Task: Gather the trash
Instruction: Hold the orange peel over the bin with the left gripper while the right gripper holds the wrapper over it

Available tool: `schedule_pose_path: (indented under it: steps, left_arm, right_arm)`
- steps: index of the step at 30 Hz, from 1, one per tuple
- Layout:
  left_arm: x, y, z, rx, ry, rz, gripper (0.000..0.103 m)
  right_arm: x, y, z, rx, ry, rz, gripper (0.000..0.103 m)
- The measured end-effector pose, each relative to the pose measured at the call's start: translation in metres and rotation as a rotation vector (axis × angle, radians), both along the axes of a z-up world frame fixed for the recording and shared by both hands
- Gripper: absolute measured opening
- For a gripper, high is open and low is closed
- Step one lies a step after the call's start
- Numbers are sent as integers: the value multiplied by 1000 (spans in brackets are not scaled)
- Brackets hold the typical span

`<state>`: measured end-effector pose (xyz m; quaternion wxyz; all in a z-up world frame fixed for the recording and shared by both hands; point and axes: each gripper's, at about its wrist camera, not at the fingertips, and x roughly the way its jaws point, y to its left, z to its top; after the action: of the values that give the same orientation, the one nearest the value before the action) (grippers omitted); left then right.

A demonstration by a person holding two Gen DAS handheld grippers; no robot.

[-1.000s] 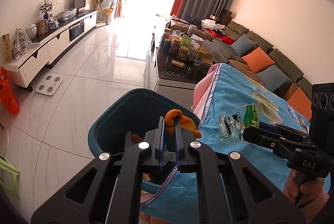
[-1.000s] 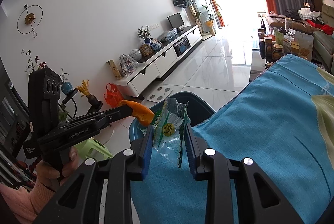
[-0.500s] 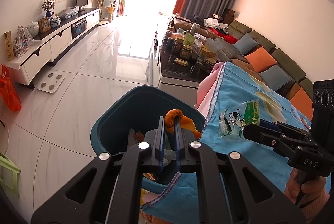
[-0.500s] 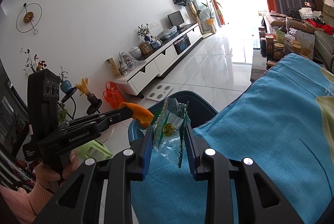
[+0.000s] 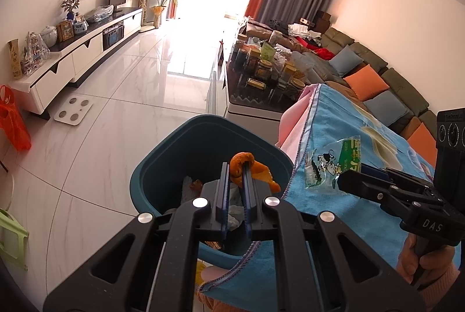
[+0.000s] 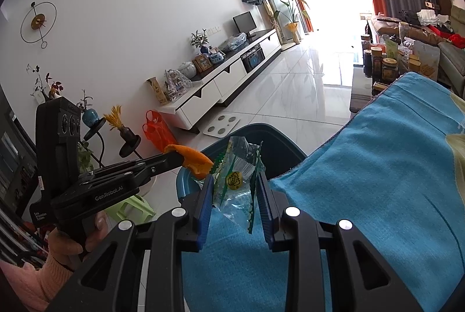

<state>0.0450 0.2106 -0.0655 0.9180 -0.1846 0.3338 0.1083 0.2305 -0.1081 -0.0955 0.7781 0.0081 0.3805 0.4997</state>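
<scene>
The left gripper point(image 5: 235, 166) has its two black jaws nearly together, pinched on a curled piece of orange peel point(image 5: 250, 169) that sticks out past the fingertips. The peel hangs directly above the open mouth of a dark teal plastic bin point(image 5: 180, 155) standing on the white tiled floor; crumpled scraps lie at the bin's bottom. From the right wrist view the same peel point(image 6: 197, 162) sits at the tip of the left gripper point(image 6: 177, 159), over the bin's near rim point(image 6: 261, 127).

The right gripper point(image 6: 235, 190) stands partly open, its blue-padded jaws clamped on a clear crinkled plastic wrapper with green serrated edges and a round yellow sticker point(image 6: 235, 181). The wrapper is held just beside the bin, above the edge of a sky-blue towel-like cloth point(image 6: 377, 181) draped over a raised surface. In the left wrist view this wrapper point(image 5: 334, 163) shows a cartoon cow and a green label with white characters too small to read.

Readable writing: "GenRobot.AI" on the left gripper's body and "DAS" on the right gripper point(image 5: 345, 178). A small label below the "GenRobot.AI" mark is too blurred to read in full.
</scene>
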Motion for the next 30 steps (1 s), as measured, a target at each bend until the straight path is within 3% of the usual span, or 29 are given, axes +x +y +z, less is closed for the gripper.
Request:
schedule_pose_path:
  steps: [30]
  left_arm:
    - [8, 10, -12, -9, 24, 27, 9]
  right_arm:
    - [4, 18, -5, -38, 9, 17, 28]
